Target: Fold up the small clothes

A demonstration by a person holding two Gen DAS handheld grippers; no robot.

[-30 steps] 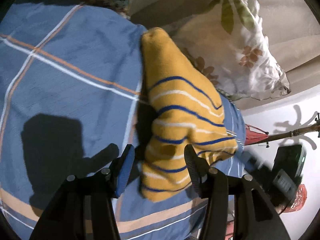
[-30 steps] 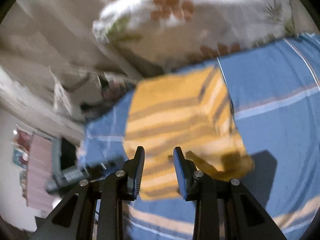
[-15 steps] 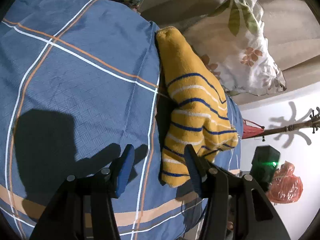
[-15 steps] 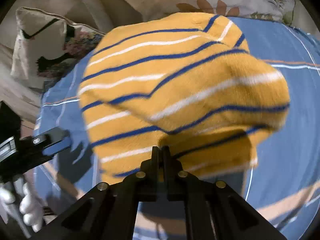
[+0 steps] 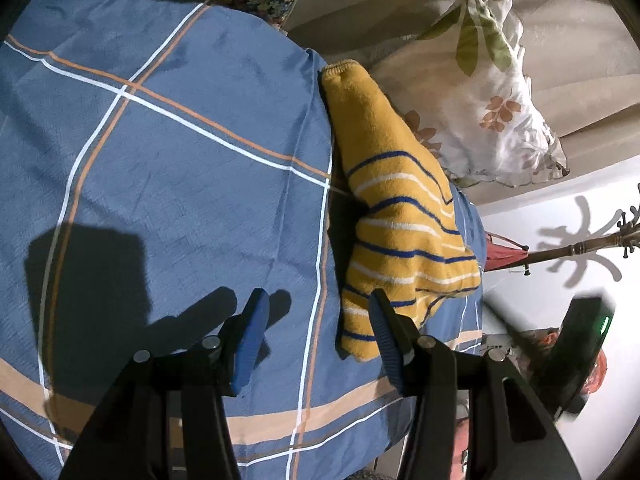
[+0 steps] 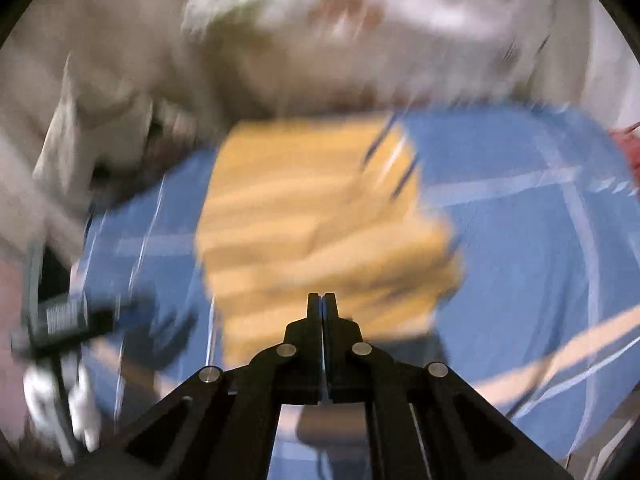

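Since the earlier frame we note the right hand-held gripper (image 6: 323, 298) has shut empty and drawn back from the yellow striped garment (image 5: 400, 216), which lies folded on the bed (image 5: 180, 160) by the pillow (image 5: 500, 120). Left hand-held gripper (image 5: 316, 320) hangs half-open, empty. Fold looks complete.

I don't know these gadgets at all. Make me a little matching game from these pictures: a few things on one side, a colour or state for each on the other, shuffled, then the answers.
Things:
1. left gripper
2. right gripper
3. folded garment
4. bedsheet

Descriptions:
A. blue with white and orange lines
B. fingers pressed together, nothing between them
C. yellow with blue and white stripes
D. fingers apart, holding nothing

Pairs: 1-D, 2-B, 3-C, 4-A
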